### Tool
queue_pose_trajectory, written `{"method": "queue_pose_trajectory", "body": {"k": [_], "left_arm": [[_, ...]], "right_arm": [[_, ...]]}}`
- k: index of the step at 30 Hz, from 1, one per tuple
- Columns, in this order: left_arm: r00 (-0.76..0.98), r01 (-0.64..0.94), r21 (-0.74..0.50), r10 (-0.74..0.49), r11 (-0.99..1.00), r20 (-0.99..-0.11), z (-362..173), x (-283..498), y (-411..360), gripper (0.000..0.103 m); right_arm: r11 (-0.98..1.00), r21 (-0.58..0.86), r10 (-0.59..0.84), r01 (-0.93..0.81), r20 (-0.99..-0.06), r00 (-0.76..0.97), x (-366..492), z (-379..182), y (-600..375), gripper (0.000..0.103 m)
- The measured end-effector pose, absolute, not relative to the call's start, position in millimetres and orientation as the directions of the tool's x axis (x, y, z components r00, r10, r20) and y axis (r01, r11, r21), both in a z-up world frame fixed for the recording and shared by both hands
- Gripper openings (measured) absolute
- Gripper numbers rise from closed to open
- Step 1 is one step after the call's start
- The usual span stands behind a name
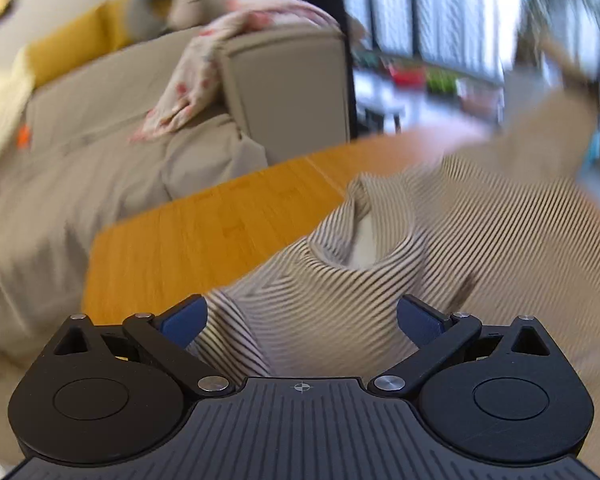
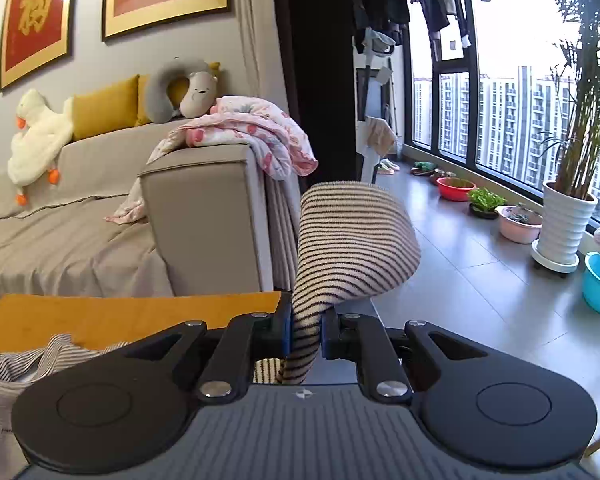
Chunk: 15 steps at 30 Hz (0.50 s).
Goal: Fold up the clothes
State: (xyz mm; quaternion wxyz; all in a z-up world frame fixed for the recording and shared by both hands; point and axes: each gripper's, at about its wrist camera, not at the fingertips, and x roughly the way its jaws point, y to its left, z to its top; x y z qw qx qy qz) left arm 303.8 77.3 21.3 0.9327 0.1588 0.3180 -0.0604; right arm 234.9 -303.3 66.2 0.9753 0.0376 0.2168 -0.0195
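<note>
A beige striped top (image 1: 380,280) lies bunched on the wooden table (image 1: 204,224), its neck opening facing up. My left gripper (image 1: 302,318) is open, its blue pads wide apart with a fold of the striped cloth between them. The left wrist view is blurred by motion. In the right wrist view my right gripper (image 2: 306,332) is shut on a sleeve or edge of the striped top (image 2: 348,240), which stands up and curls over above the fingers. More of the top (image 2: 20,360) rests on the table (image 2: 132,312) at lower left.
A grey sofa (image 2: 204,216) with a pink patterned blanket (image 2: 252,136), yellow cushions and soft toys stands beyond the table. To the right are a tiled floor, a potted plant (image 2: 568,224), several coloured basins and tall windows.
</note>
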Motion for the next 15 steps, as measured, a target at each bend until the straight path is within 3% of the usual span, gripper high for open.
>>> {"method": "queue_pose_trajectory", "body": {"k": [3, 6, 10, 15], "left_arm": [[0.796, 0.222, 0.431, 0.093, 0.875, -0.598, 11.1, 322.5, 66.8, 0.101], [0.783, 0.127, 0.400, 0.156, 0.908, -0.603, 13.5, 341.5, 87.2, 0.099], [0.770, 0.129, 0.232, 0.050, 0.964, -0.636, 30.0, 328.0, 104.7, 0.098], [0.727, 0.187, -0.144, -0.236, 0.972, -0.645, 57.4, 276.5, 119.5, 0.103]], "right_arm": [[0.996, 0.056, -0.040, 0.071, -0.439, 0.898, 243.2, 56.8, -306.1, 0.012], [0.995, 0.047, -0.058, 0.088, -0.453, 0.889, 251.5, 47.4, -308.9, 0.012], [0.993, 0.047, -0.073, 0.107, -0.463, 0.883, 257.9, 38.7, -312.8, 0.012], [0.998, -0.008, -0.058, 0.060, -0.369, 0.928, 238.3, 69.3, -296.1, 0.012]]}}
